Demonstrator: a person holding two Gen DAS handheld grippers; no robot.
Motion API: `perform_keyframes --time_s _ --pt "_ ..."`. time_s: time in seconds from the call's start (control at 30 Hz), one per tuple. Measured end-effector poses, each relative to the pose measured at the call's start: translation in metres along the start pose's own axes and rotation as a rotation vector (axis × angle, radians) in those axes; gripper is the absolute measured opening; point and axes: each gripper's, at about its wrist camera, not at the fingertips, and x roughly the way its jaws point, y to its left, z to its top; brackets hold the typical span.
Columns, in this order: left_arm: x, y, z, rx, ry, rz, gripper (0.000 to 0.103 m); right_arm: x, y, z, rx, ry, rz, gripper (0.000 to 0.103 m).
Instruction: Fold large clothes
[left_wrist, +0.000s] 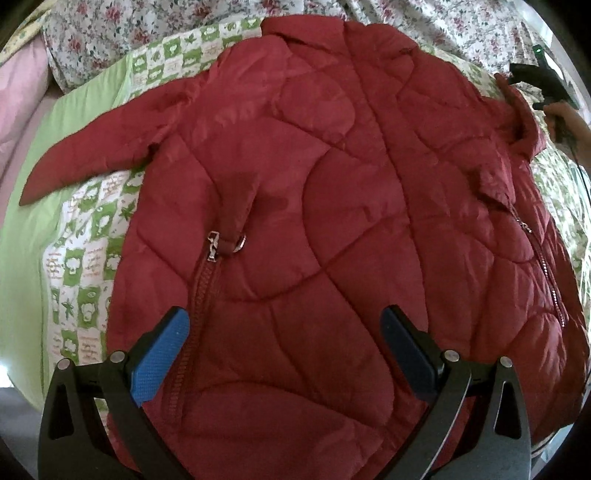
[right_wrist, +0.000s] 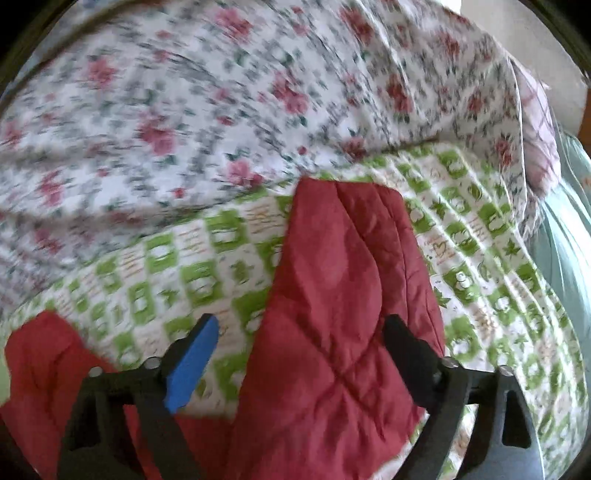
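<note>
While the red quilted jacket (left_wrist: 295, 206) lies spread on the green-patterned bedspread (left_wrist: 88, 236), we hold both grippers over it, left gripper (left_wrist: 284, 354) and right gripper (right_wrist: 299, 354), jaws apart, gripping nothing. It looks soft, puffy and slippery; we would pinch its right sleeve (right_wrist: 343, 295).

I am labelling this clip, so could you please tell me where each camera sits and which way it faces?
Left wrist: sits on the left gripper, looking steeply down on the red jacket spread over the green patterned sheet; its own open blue-padded fingers show, plus the right gripper in a hand at the far right.
Right wrist: sits on the right gripper, facing down at the jacket's sleeve and a floral quilt; its open fingers show.
Shared: jacket, sheet, quilt.
</note>
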Motion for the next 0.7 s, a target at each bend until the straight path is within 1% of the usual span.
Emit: perform_keyframes --time_s 0.1,0.13,0.17,0.2,0.23,0.27,0.33,0.4,0.43,0.5,0.6,0.67,0.7 --pt "0.007 -0.002 0.001 0.004 0.02 0.001 0.103 0.02 -0.002 0.001 0.003 0.03 -0.024 0.071" --pt "0.008 -0.002 0.001 0.006 0.021 0.002 0.103 0.026 -0.002 0.0 -0.006 0.034 -0.036 0.069" --pt "0.01 -0.003 0.002 0.008 0.023 0.001 0.103 0.03 -0.004 -0.002 -0.007 0.041 -0.031 0.065" --pt "0.011 -0.002 0.002 0.008 0.021 -0.002 0.103 0.032 -0.005 -0.002 -0.003 0.043 -0.022 0.045" --pt "0.011 -0.001 0.002 0.006 0.023 -0.008 0.103 0.032 -0.007 -0.005 0.004 0.045 -0.007 0.021" --pt "0.012 0.001 0.004 0.002 0.019 -0.015 0.103 0.028 -0.008 -0.008 0.008 0.04 0.013 0.016" --pt "0.013 0.005 0.007 -0.007 0.006 -0.021 0.103 0.016 -0.007 -0.015 -0.01 0.013 0.039 0.013" --pt "0.016 0.011 0.011 -0.017 -0.003 -0.023 0.103 0.001 -0.004 -0.023 -0.028 -0.007 0.105 0.011" --pt "0.017 0.014 0.013 -0.026 -0.004 -0.027 0.103 -0.011 -0.002 -0.031 -0.04 -0.017 0.159 0.01" --pt "0.019 0.018 0.017 -0.038 -0.008 -0.037 0.103 -0.032 0.007 -0.045 -0.073 -0.03 0.227 0.01" --pt "0.023 0.024 0.024 -0.057 -0.009 -0.047 0.103 -0.066 0.031 -0.072 -0.138 -0.04 0.33 0.01" --pt "0.024 0.029 0.028 -0.07 -0.01 -0.055 0.103 -0.081 0.045 -0.09 -0.173 -0.04 0.404 0.01" --pt "0.024 0.031 0.029 -0.074 -0.011 -0.059 0.103 -0.093 0.056 -0.105 -0.202 -0.037 0.451 0.01"
